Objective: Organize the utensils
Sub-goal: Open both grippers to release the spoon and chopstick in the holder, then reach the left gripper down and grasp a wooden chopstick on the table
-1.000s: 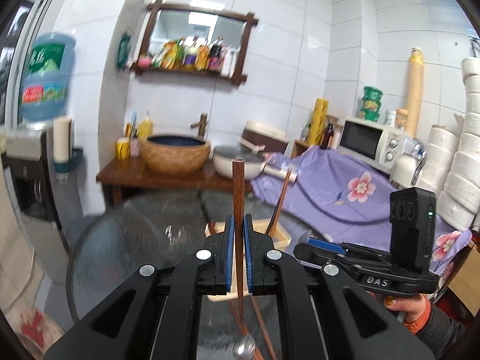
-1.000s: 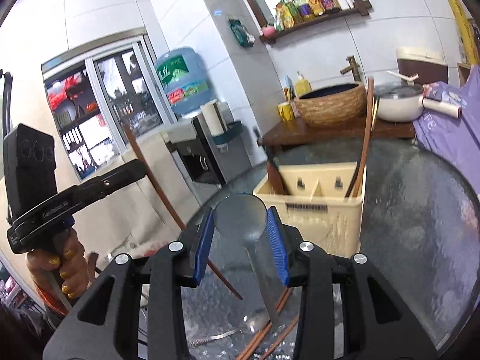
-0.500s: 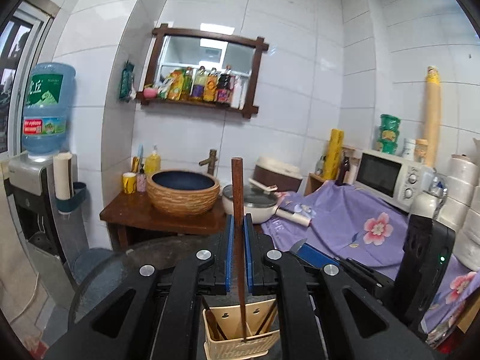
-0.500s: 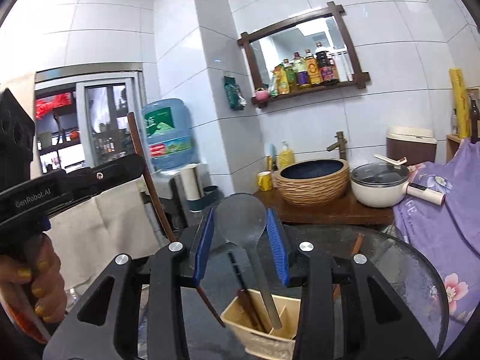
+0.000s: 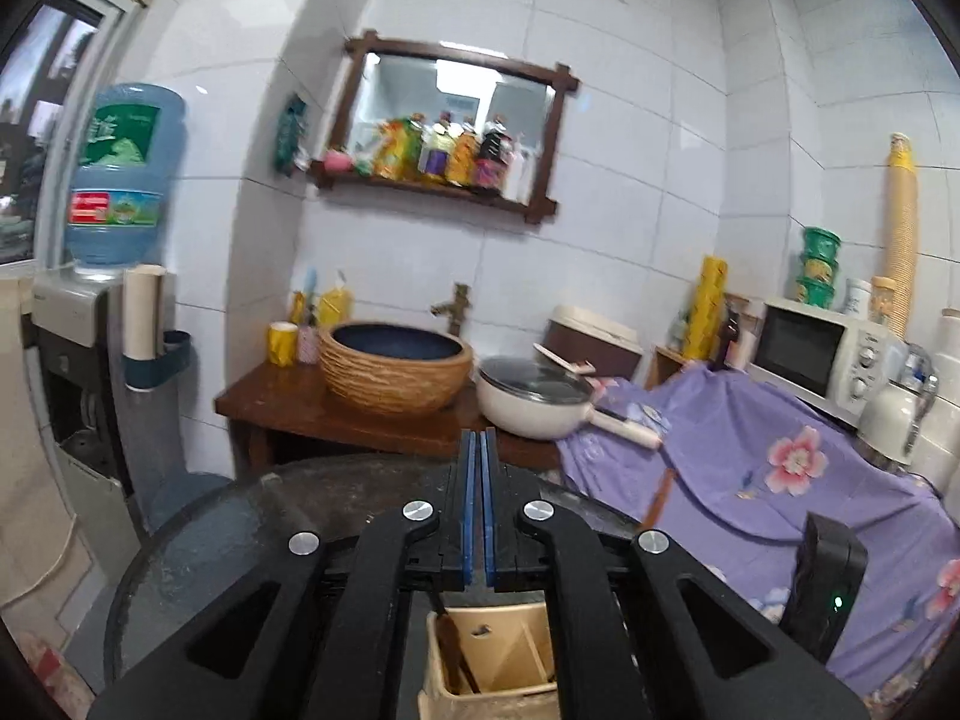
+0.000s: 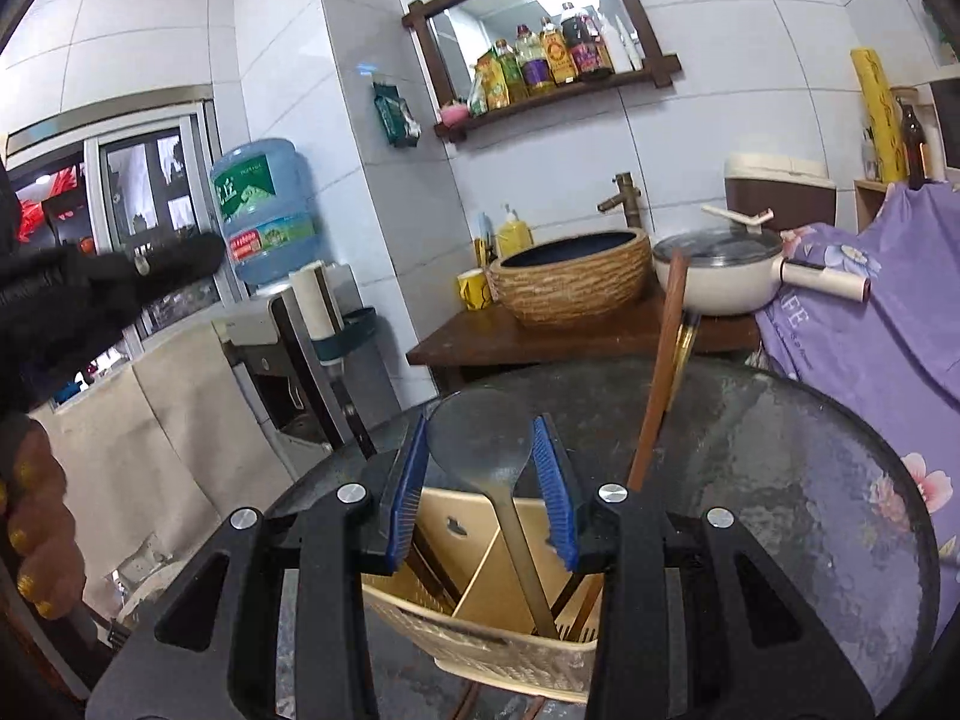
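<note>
we are mid-way through loading the holder: our right tool (image 6: pixel 483 492) grips a metal spoon (image 6: pixel 480 444) by the bowl, pads pressed on its two edges at a middling width, the handle slanting down into the right-hand compartment of the beige utensil holder (image 6: pixel 480 642) just below the tool. the next move, as we judge it, calls for parting the pads so the spoon drops and stands with the other handles there, without tipping the light holder on the round glass surface (image 6: pixel 780 456). our left tool (image 5: pixel 478 516) is pressed shut with nothing between its pads, hovering directly above the same holder, and it looks free to fetch another piece. a wooden chopstick (image 6: pixel 657 378) leans out of the right-hand compartment, just beyond and right of the right tool, with a second, darker one behind it; below the left tool, a dark-handled utensil (image 5: pixel 450 642) stands in the left-hand compartment. the middle compartment looks empty from here.
</note>
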A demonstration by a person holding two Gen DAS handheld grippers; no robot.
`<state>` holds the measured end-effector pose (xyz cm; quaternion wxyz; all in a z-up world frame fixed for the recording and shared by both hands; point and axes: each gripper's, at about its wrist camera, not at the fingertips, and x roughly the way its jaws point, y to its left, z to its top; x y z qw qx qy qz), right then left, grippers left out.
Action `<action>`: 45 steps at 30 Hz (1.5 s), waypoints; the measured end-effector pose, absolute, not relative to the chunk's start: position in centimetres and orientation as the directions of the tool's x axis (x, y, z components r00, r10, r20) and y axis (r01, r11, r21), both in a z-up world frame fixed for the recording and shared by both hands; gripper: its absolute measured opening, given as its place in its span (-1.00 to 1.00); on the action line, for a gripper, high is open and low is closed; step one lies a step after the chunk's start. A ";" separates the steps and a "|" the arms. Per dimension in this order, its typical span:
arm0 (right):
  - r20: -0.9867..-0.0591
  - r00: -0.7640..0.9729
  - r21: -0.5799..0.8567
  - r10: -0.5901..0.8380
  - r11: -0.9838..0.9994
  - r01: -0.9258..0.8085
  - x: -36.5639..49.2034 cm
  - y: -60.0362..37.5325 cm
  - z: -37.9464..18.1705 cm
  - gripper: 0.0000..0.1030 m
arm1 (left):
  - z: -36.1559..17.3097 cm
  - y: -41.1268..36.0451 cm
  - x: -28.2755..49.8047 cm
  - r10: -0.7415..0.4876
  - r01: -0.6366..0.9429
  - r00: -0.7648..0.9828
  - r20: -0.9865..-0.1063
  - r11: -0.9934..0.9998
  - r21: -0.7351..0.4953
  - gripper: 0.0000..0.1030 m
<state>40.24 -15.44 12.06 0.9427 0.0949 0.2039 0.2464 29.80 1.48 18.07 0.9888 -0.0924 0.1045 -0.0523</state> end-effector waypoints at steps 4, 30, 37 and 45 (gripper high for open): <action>-0.328 0.822 0.254 0.466 0.882 -0.398 39.6 -14.7 9.5 -0.11 | 12.3 2.0 29.8 -0.129 0.044 0.964 -0.234 0.941 -0.337 -0.96; -0.227 0.880 0.327 0.417 0.884 -0.334 24.9 -24.0 4.9 0.89 | 5.8 -1.3 18.9 -0.400 0.366 0.866 -0.301 0.916 -0.165 0.33; -0.239 0.833 0.364 0.499 0.841 -0.400 22.0 -24.6 3.9 0.89 | 4.4 0.1 16.6 -0.439 0.425 0.839 -0.322 0.898 -0.116 0.34; -0.272 0.842 0.348 0.465 0.864 -0.365 20.5 -24.8 2.8 0.89 | 1.2 -3.3 10.9 -0.596 0.677 0.670 -0.443 0.735 0.037 -0.04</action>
